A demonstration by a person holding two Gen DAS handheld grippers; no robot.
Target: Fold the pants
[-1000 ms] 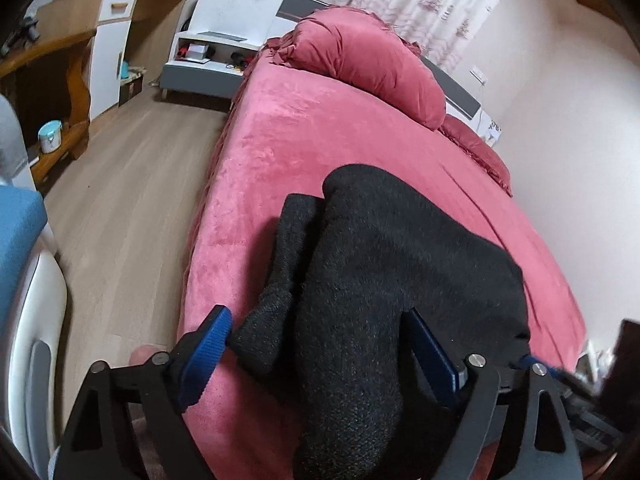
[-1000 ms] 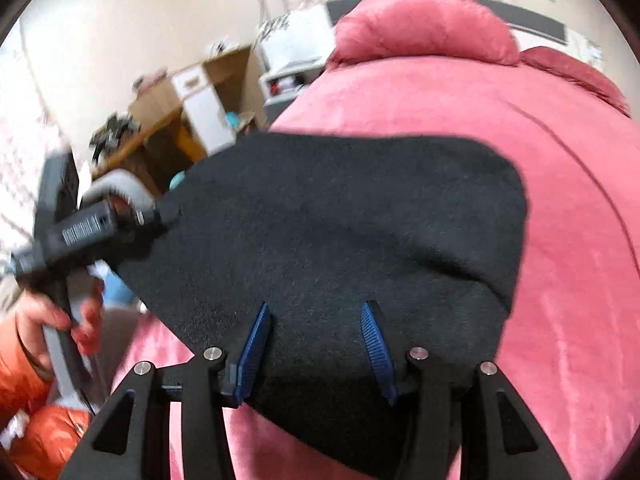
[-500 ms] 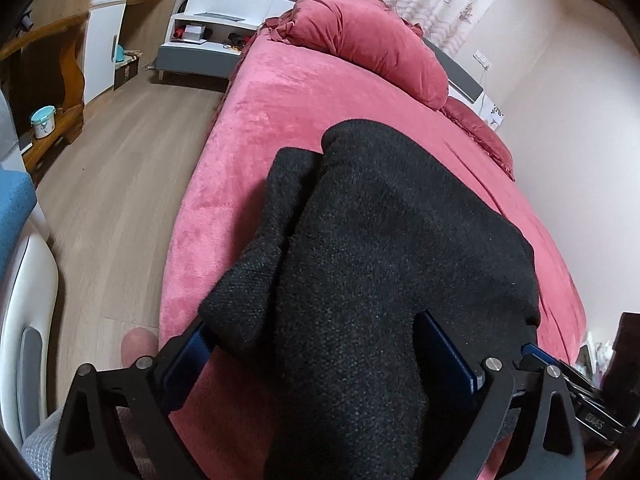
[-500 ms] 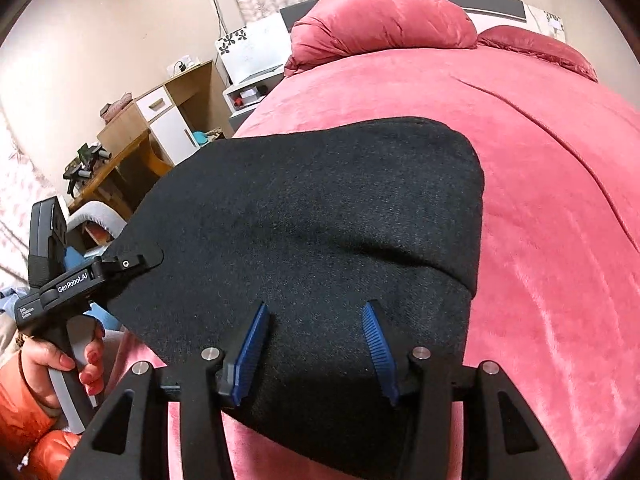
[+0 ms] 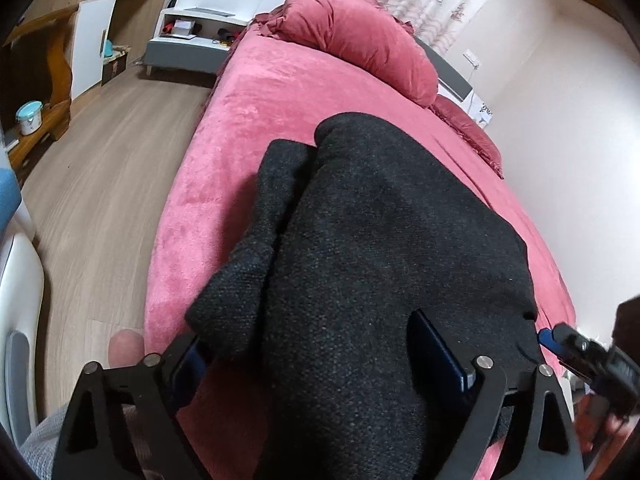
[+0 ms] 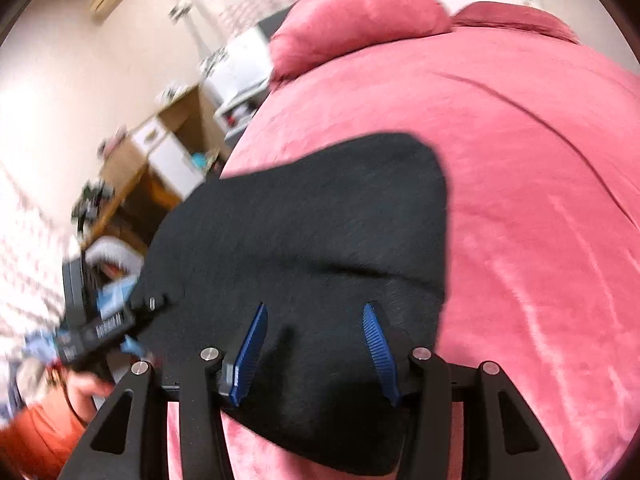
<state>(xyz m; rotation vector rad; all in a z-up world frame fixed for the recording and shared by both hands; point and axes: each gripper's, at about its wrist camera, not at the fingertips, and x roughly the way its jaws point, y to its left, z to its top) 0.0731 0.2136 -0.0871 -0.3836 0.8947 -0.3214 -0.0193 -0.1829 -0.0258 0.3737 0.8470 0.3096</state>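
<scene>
Black knit pants (image 5: pixel 380 220) lie folded on the pink bed (image 5: pixel 260 100), a narrower fold sticking out along their left side. My left gripper (image 5: pixel 306 332) straddles their near end with jaws wide and closing. The cloth bulges between the jaws, and the side fold drapes over the left pad. In the right wrist view the pants (image 6: pixel 320 208) spread out ahead. My right gripper (image 6: pixel 314 308) sits half open over their near right corner, both ribbed pad faces bare and cloth between them. The right gripper (image 5: pixel 560 340) shows at the pants' right edge. The left gripper (image 6: pixel 154 303) is blurred.
A big pink pillow (image 5: pixel 360 40) lies at the bed's head, with a second one beyond. Wooden floor (image 5: pixel 100 180) runs along the bed's left side, with a nightstand (image 5: pixel 192 36), a wooden desk (image 5: pixel 40 60) and a white chair (image 5: pixel 16 300). A hand (image 6: pixel 84 388) in an orange sleeve holds the left gripper.
The left gripper has sunk toward the pants, whose near end now fills the space between its jaws and covers the left pad. The right gripper has rolled and slid sideways, its view now blurred.
</scene>
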